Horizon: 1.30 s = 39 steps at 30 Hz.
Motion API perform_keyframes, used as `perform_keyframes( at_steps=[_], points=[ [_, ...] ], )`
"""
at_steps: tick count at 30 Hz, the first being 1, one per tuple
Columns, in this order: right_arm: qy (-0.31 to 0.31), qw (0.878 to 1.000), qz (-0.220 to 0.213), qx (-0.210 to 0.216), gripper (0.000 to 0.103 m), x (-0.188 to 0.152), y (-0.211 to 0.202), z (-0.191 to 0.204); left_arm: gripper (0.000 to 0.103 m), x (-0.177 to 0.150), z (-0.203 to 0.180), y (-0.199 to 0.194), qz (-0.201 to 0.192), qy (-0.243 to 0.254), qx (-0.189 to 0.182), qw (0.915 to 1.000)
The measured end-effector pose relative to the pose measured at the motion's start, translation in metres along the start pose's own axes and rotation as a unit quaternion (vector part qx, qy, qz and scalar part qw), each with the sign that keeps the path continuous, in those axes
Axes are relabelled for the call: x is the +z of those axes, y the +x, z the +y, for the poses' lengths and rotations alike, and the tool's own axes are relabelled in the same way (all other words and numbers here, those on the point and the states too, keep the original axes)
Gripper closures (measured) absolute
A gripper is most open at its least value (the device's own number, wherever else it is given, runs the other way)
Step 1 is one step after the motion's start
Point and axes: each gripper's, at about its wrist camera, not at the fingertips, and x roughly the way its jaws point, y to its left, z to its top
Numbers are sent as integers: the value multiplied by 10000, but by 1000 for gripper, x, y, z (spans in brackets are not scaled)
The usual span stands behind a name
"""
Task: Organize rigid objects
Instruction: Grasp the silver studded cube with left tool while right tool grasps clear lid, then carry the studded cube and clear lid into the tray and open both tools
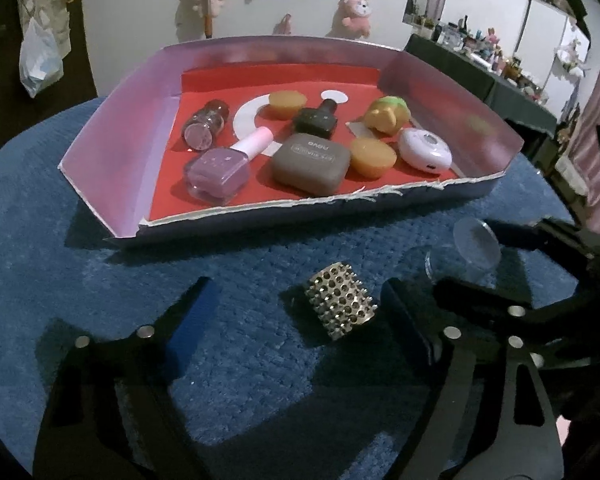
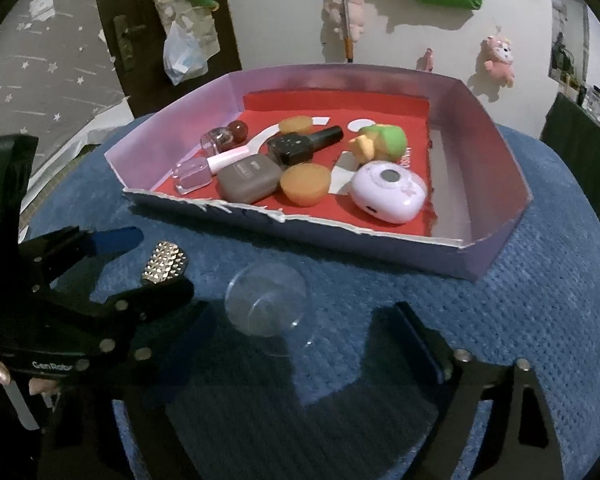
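Note:
A gold studded cylinder (image 1: 341,306) lies on the blue mat between the fingers of my left gripper (image 1: 296,314). It sits near the right finger and well clear of the left one, so the jaws stand open. To its right a clear plastic cup (image 2: 269,305) lies on its side between the fingers of my right gripper (image 2: 300,334), and neither pad touches it. The right wrist view shows the left gripper (image 2: 152,264) astride the cylinder (image 2: 165,263). The left wrist view shows the right gripper (image 1: 512,260) around the cup (image 1: 473,251).
Beyond both grippers stands a purple-walled tray (image 1: 112,152) with a red floor. It holds a lilac nail polish (image 1: 220,168), a dark polish bottle (image 1: 318,118), a grey case (image 1: 310,167), two orange cups, a white round device (image 2: 388,192) and a green-yellow toy (image 2: 382,142). The round blue mat (image 1: 100,280) ends at dark edges.

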Motion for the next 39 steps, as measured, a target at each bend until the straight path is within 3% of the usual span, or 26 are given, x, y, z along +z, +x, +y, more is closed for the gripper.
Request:
perform_keyframes(
  at_steps=[4, 7, 9, 17, 39],
  points=[
    [-86, 10000, -15, 3, 34, 1, 1, 3, 42, 1, 1, 0, -40, -19, -149, 9999],
    [-130, 9999, -12, 9, 49, 2, 2, 6, 68, 2, -1, 0, -57, 20, -321, 9995],
    [-162, 9998, -38, 88, 60, 2, 1, 7, 68, 2, -3, 0, -51, 39, -396, 9992],
    [-267, 9987, -385, 184, 60, 1, -20, 15, 68, 2, -9, -17, -258, 169, -522, 9982],
    [-246, 9988, -380, 178, 60, 1, -24, 16, 68, 3, -12, -28, -395, 234, -525, 9976]
  ],
)
